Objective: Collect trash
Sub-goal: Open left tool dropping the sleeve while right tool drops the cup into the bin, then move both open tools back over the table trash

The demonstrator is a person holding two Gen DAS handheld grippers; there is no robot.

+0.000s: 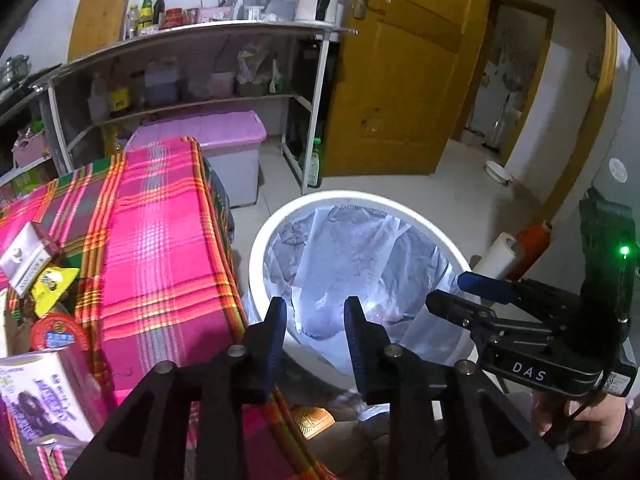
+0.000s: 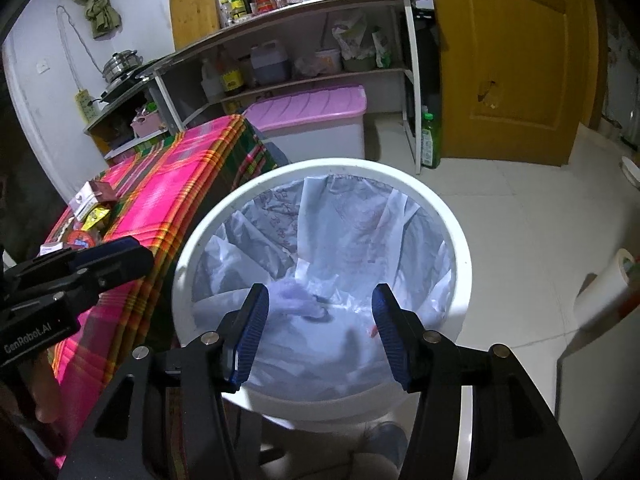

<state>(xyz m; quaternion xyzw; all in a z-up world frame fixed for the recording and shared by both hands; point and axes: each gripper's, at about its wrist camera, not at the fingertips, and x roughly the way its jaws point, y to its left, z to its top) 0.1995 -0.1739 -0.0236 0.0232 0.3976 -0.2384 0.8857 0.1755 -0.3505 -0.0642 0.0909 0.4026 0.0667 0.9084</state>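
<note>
While the right gripper (image 2: 316,330) hung over the white bin (image 2: 208,236) with its fingers wide and empty, the left gripper (image 1: 314,334) stood at the bin's rim near the bench (image 1: 160,240), fingers parted narrowly, holding nothing. Trash lay at the bench's far end: a white box (image 1: 24,258), a yellow wrapper (image 1: 52,284), a red lid (image 1: 56,330).

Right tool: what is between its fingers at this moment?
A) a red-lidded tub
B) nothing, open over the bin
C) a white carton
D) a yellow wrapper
B: the right tool has its fingers spread wide with only the lined white bin showing through the gap; the yellow wrapper lies on the pink plaid cloth.
</note>
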